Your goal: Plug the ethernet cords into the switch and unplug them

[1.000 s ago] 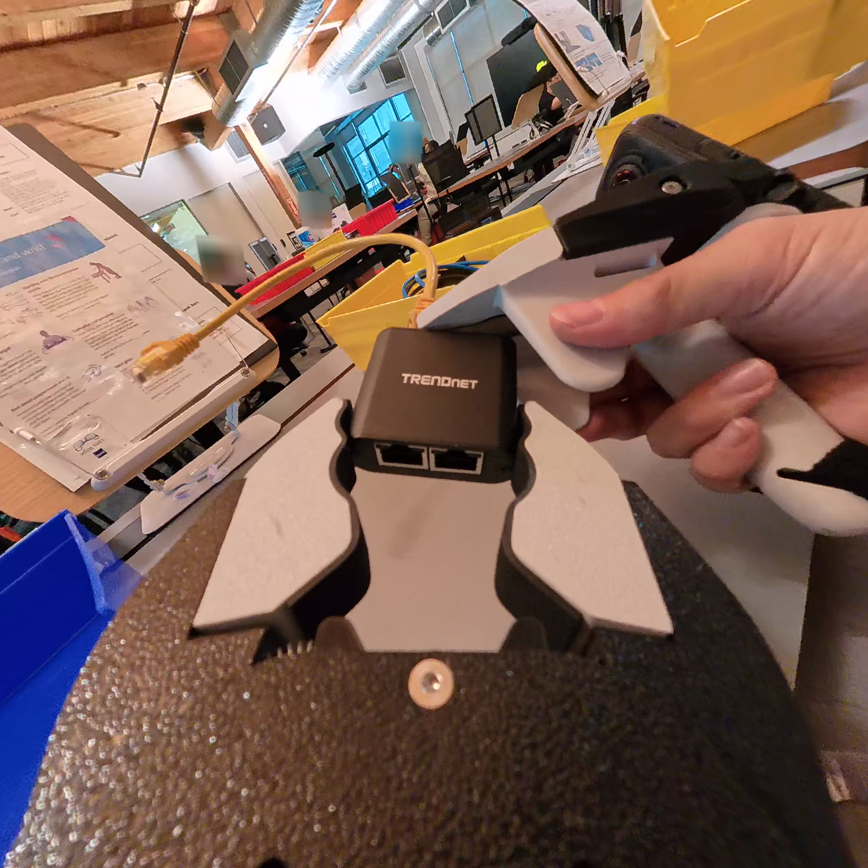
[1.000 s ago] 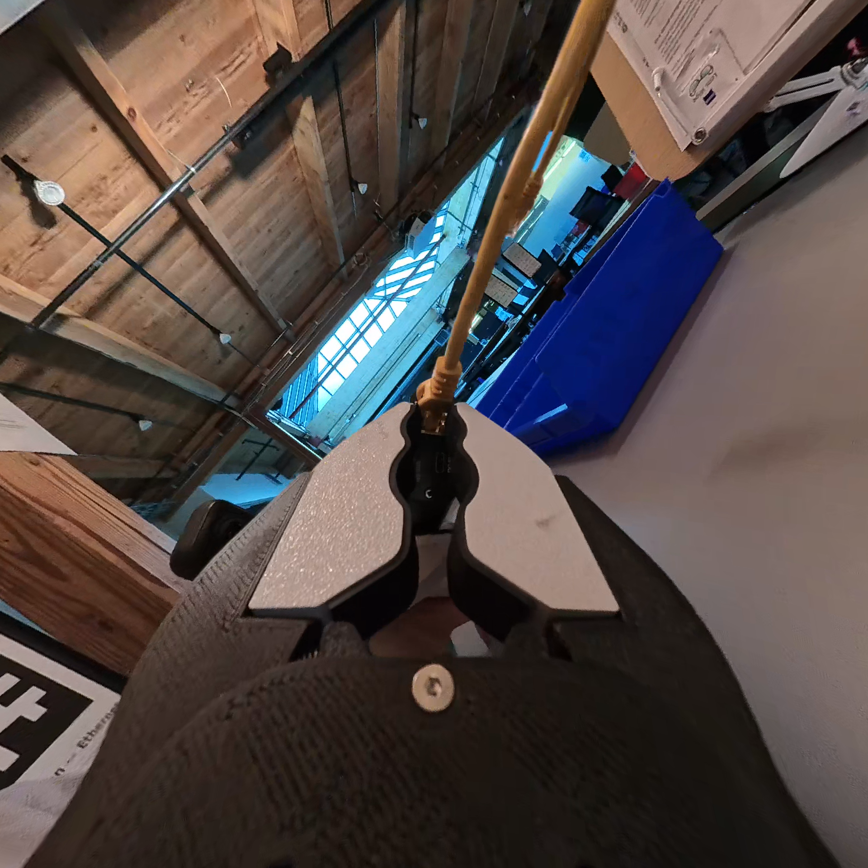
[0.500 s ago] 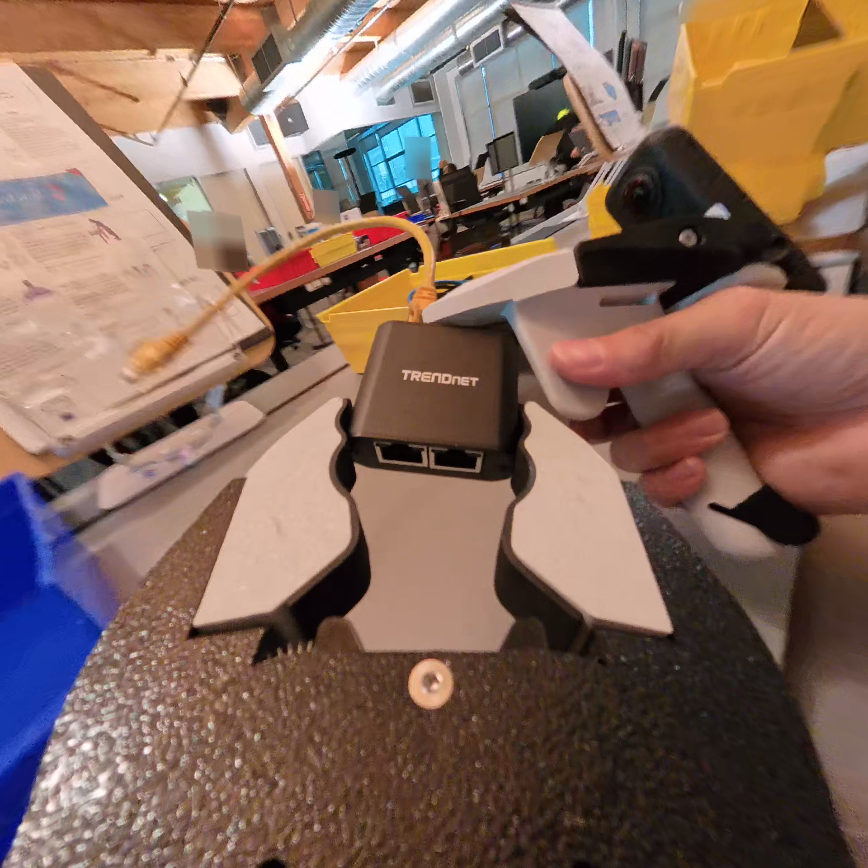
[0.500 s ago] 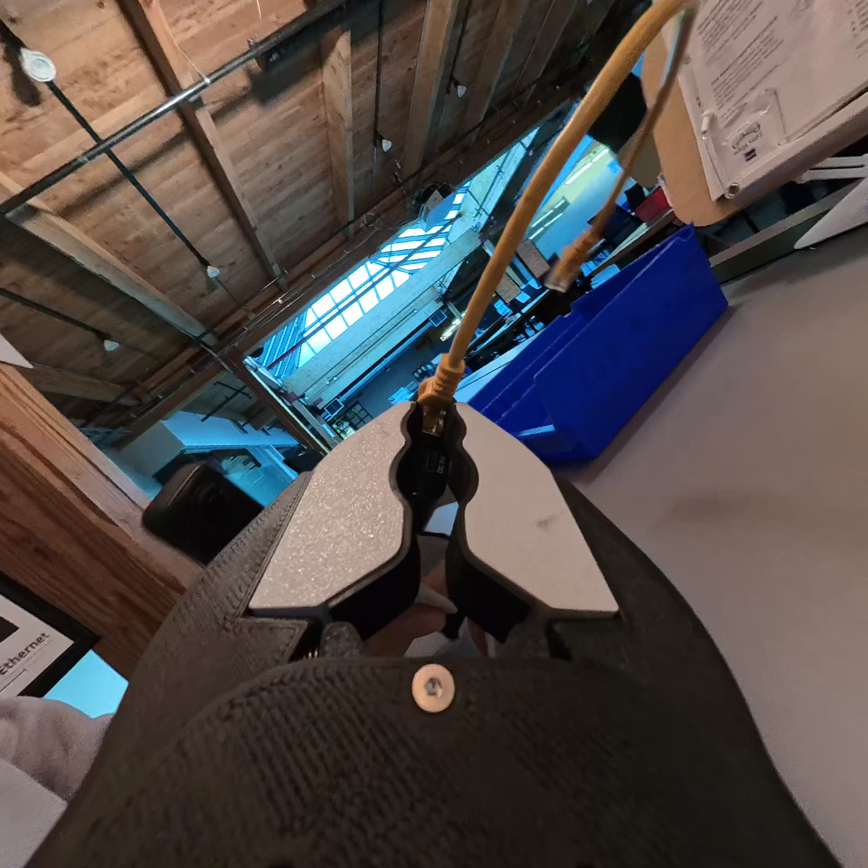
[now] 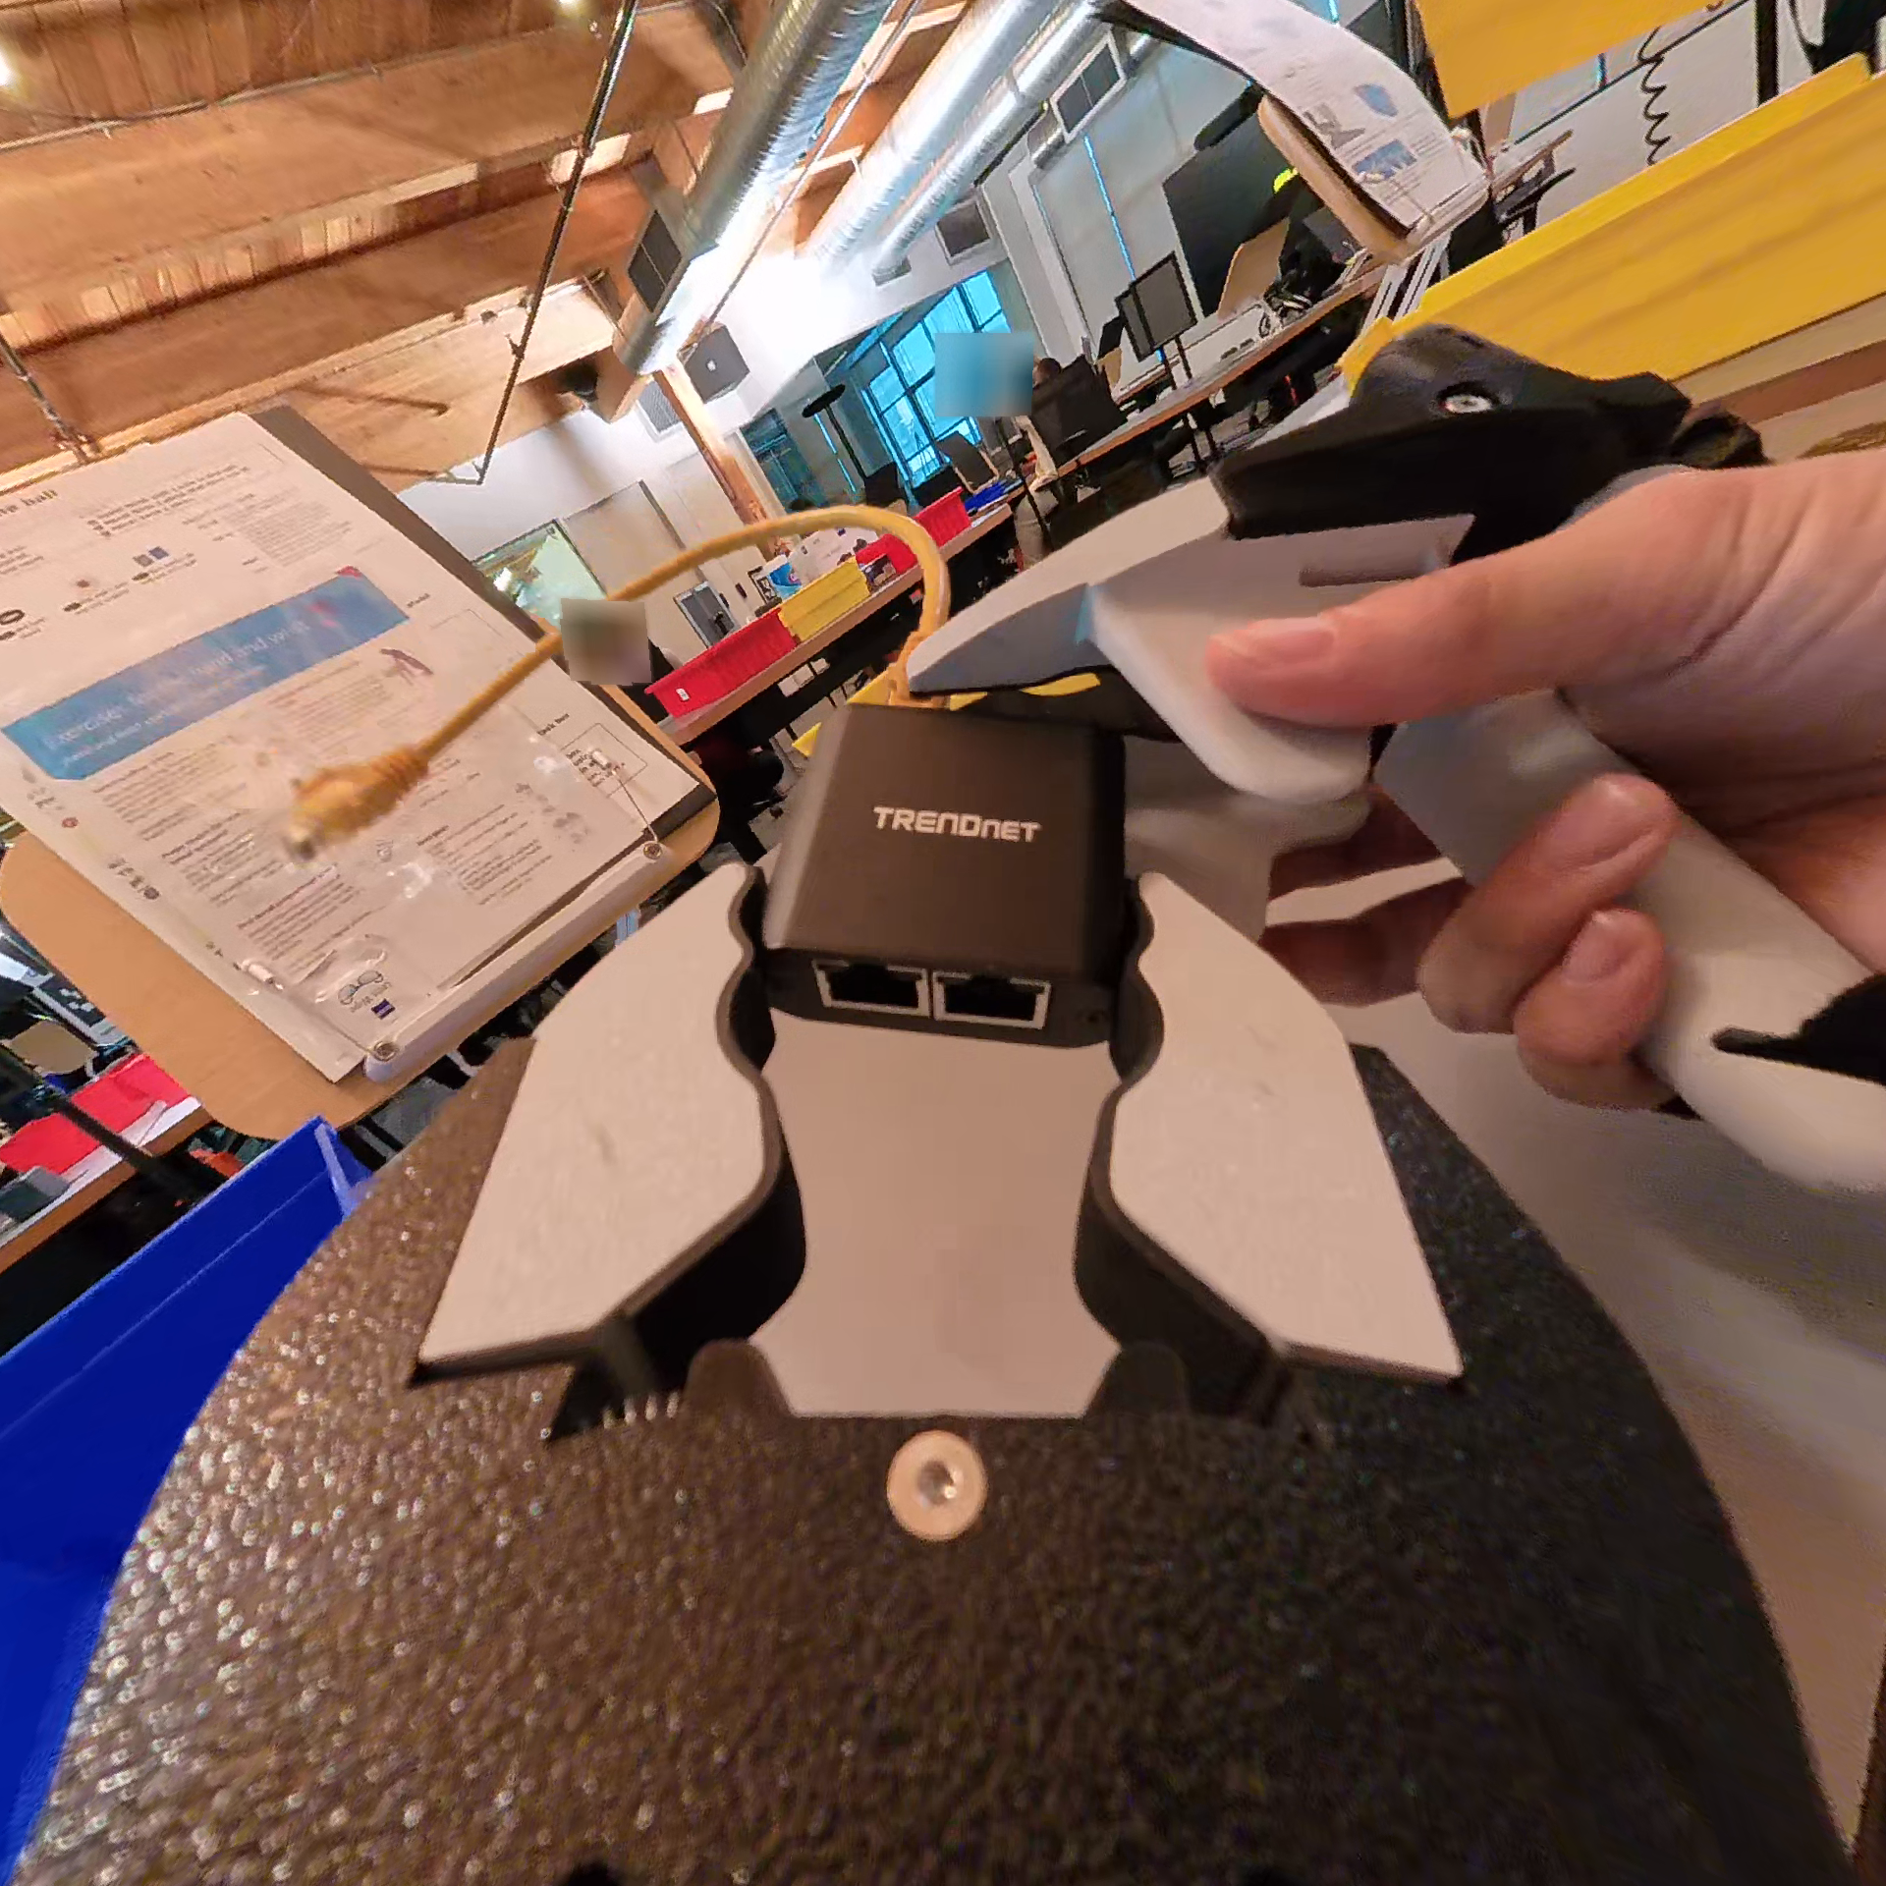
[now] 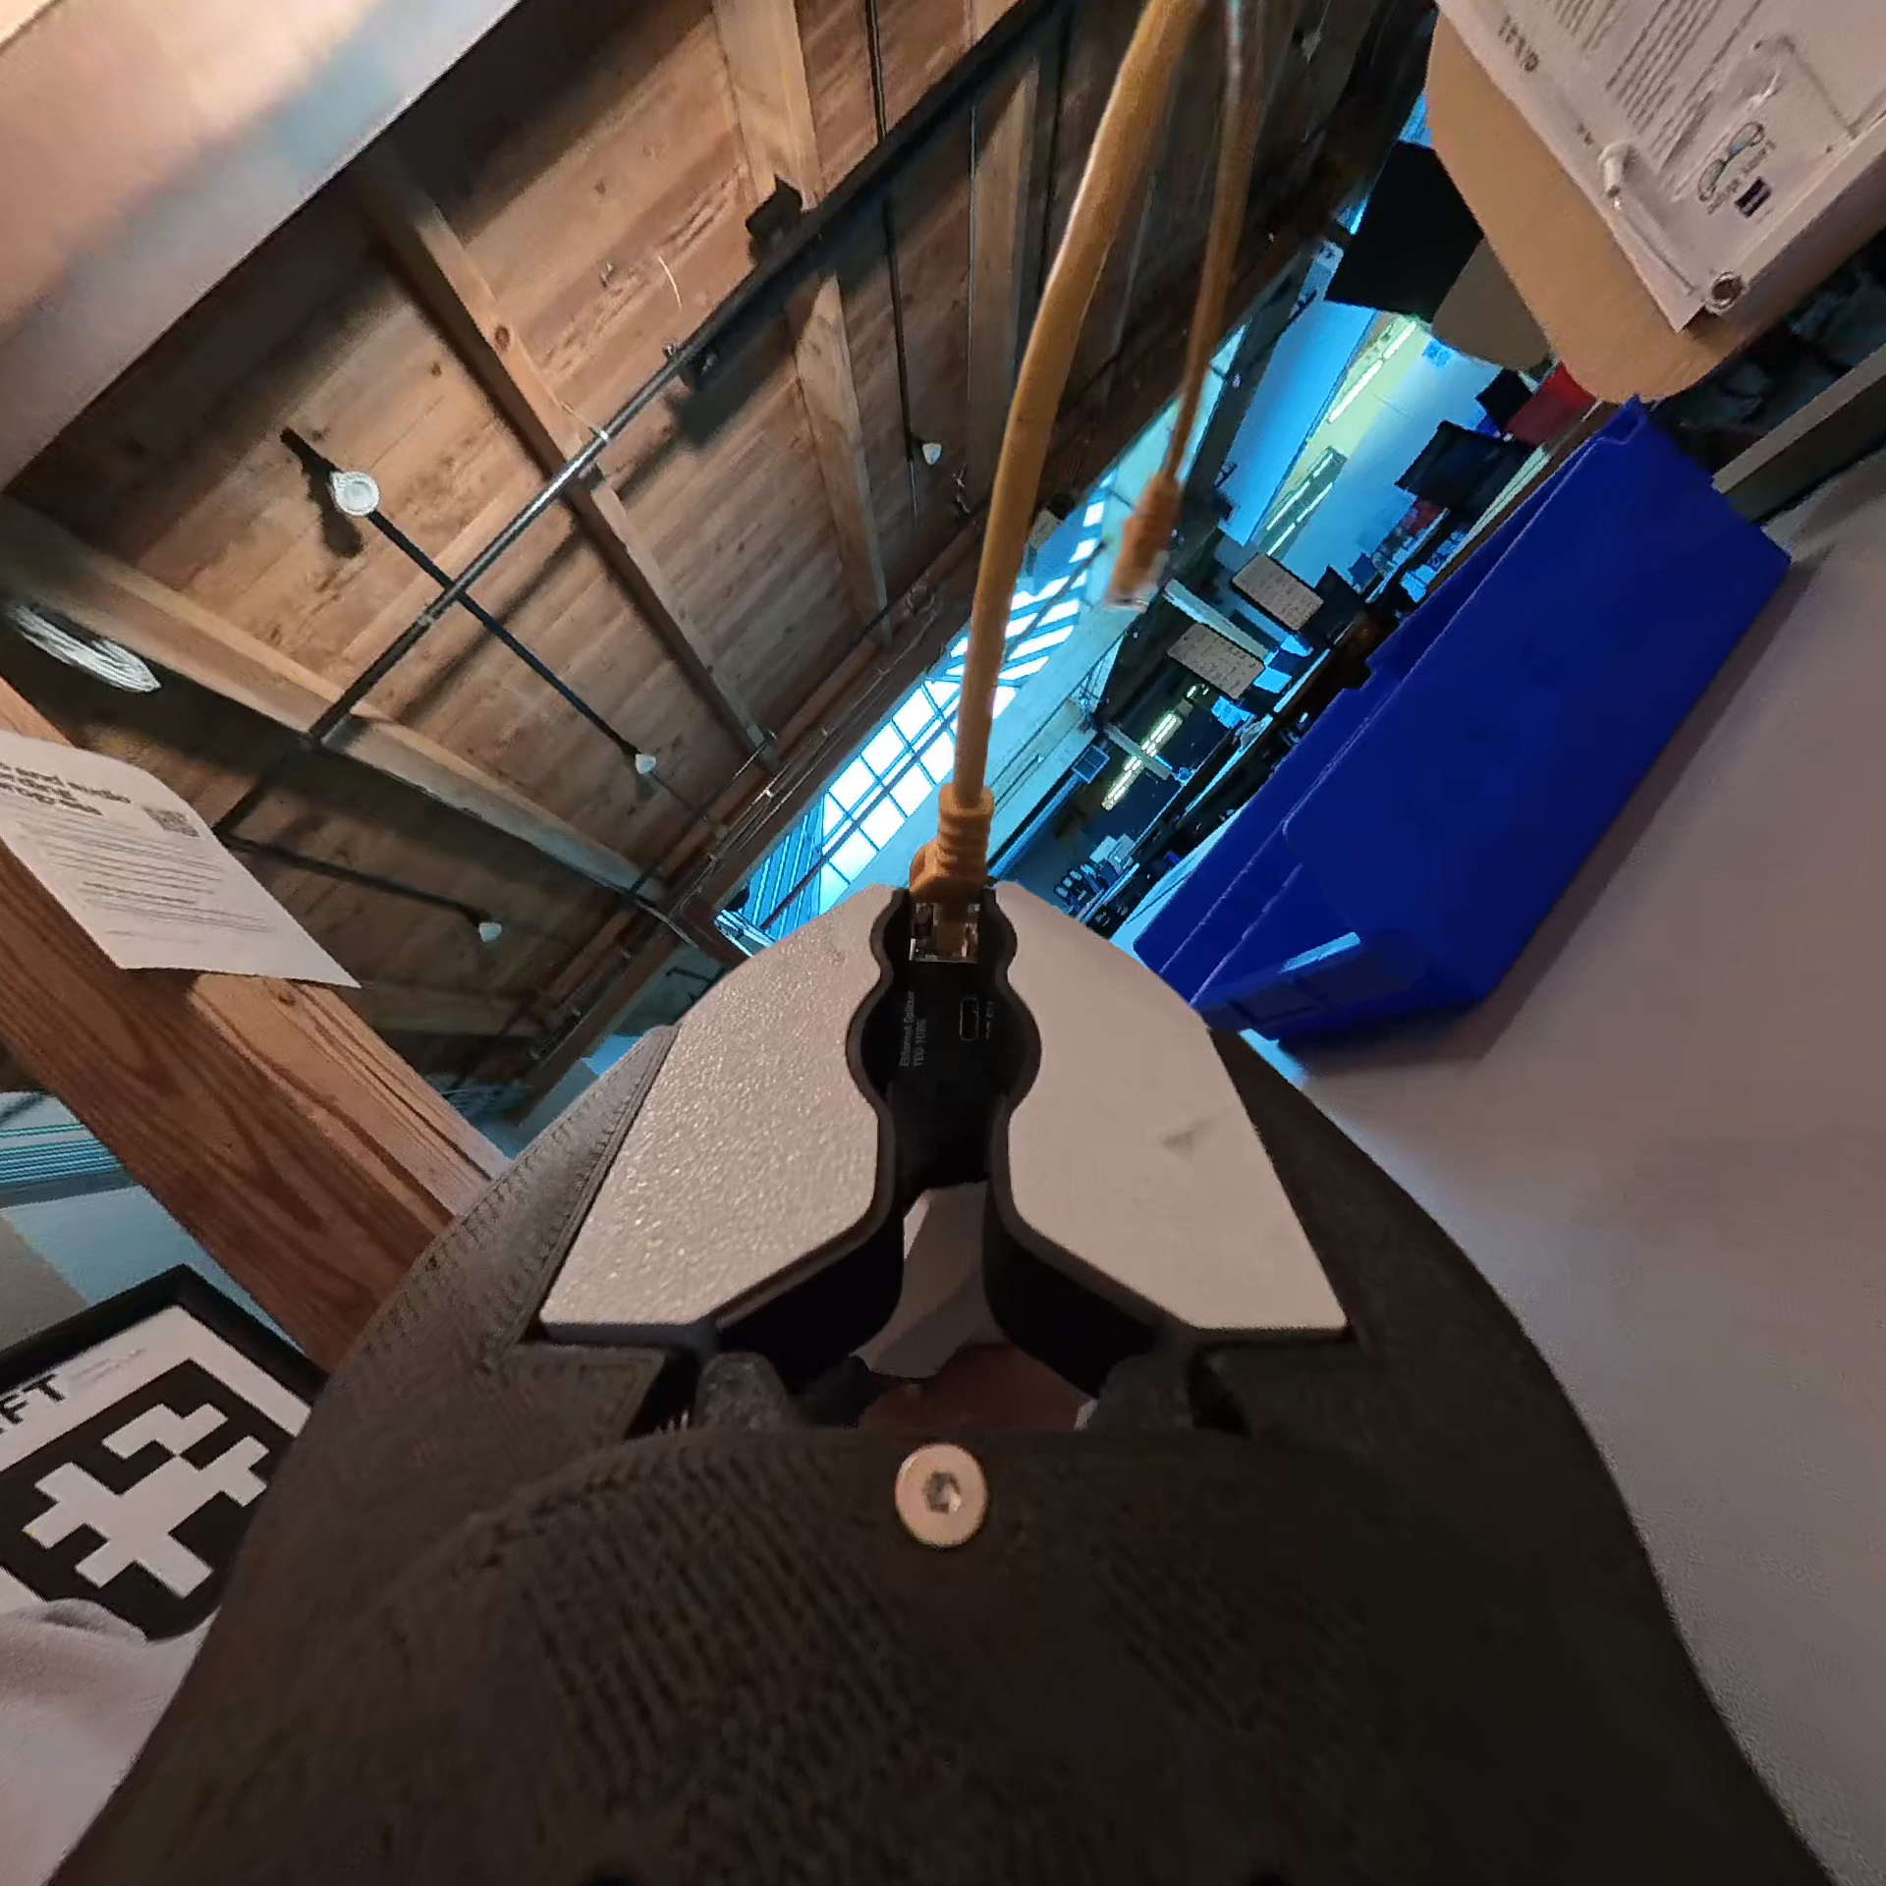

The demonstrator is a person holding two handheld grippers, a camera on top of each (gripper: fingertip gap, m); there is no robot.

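Above the grey desk, your left hand-held gripper and right hand-held gripper both clamp the black switch, its two empty ports facing you; the yellow ethernet cord extends upward from its far end.

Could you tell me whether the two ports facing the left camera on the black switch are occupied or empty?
Empty. Both front ports on the switch show open sockets; the yellow cord's loose plug hangs free.
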